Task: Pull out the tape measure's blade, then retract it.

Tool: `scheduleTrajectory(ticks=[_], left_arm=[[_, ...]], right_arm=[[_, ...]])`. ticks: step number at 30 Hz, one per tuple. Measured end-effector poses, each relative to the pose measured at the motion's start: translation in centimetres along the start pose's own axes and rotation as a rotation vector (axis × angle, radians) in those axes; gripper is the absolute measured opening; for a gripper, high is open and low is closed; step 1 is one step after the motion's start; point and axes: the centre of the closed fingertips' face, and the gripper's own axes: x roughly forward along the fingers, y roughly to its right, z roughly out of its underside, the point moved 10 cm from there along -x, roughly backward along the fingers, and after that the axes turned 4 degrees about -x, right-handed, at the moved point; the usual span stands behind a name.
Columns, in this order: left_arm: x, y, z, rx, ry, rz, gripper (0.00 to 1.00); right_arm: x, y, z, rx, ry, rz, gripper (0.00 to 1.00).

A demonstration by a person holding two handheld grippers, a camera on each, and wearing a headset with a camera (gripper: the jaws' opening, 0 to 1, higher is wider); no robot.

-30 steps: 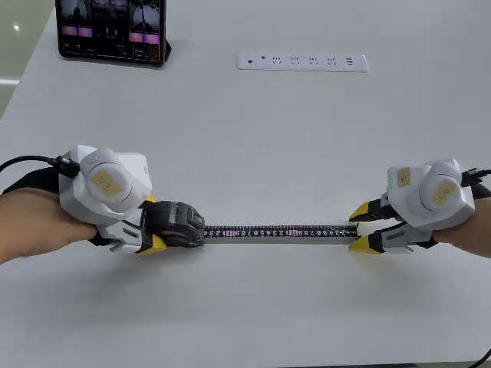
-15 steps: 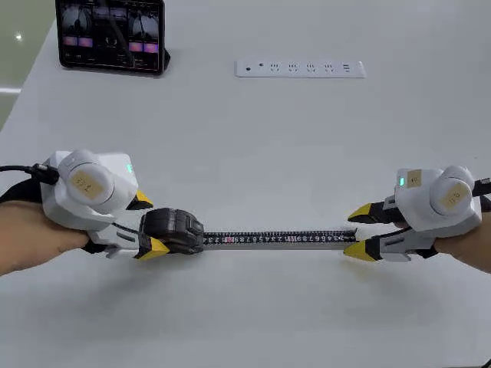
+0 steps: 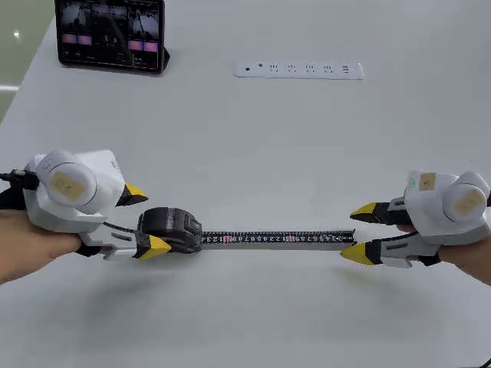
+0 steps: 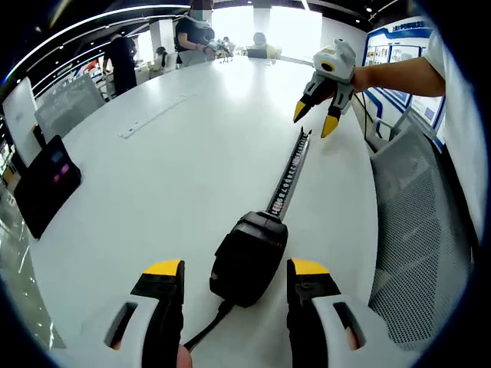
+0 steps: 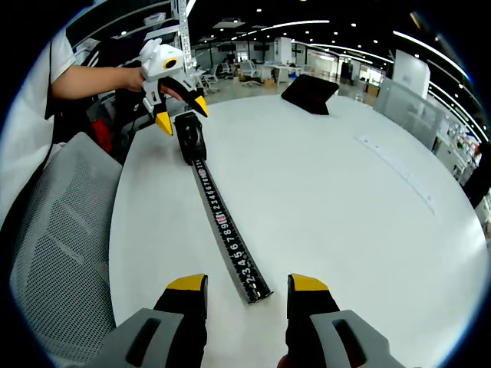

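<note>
Tape measure (image 3: 175,227) lies on the white table (image 3: 253,153), near side, left of centre, with its blade (image 3: 280,238) pulled out flat to the right. Left gripper (image 3: 147,219) jaws are spread, one on each side of the case and not clamping. There is a clear gap at the far jaw; the case is close to the near jaw, contact unclear. Right gripper (image 3: 357,232) jaws are released too, with the blade tip just at the gap between the yellow tips, not pinched. Tablet (image 3: 111,32) stands far left, power strip (image 3: 299,70) far centre.

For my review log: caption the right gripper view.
Open right gripper facing the pulled-out blade; open left gripper beside the case.
</note>
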Motion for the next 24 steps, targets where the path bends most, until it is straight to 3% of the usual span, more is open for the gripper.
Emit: scheduleTrajectory(ticks=[5,16,24], left_arm=[[-0.7,0.2,1.0,-0.035,0.002,-0.014,0.54],[-2.0,0.8,2.6,-0.138,0.060,-0.050,0.62],[-2.7,1.7,3.3,-0.175,0.119,-0.072,0.65]], right_arm=[[-0.2,-0.7,-0.2,0.027,0.028,0.029,0.43],[-0.6,-2.0,-0.4,0.063,0.067,0.079,0.57],[-0.8,-2.8,-0.3,0.068,0.076,0.105,0.67]])
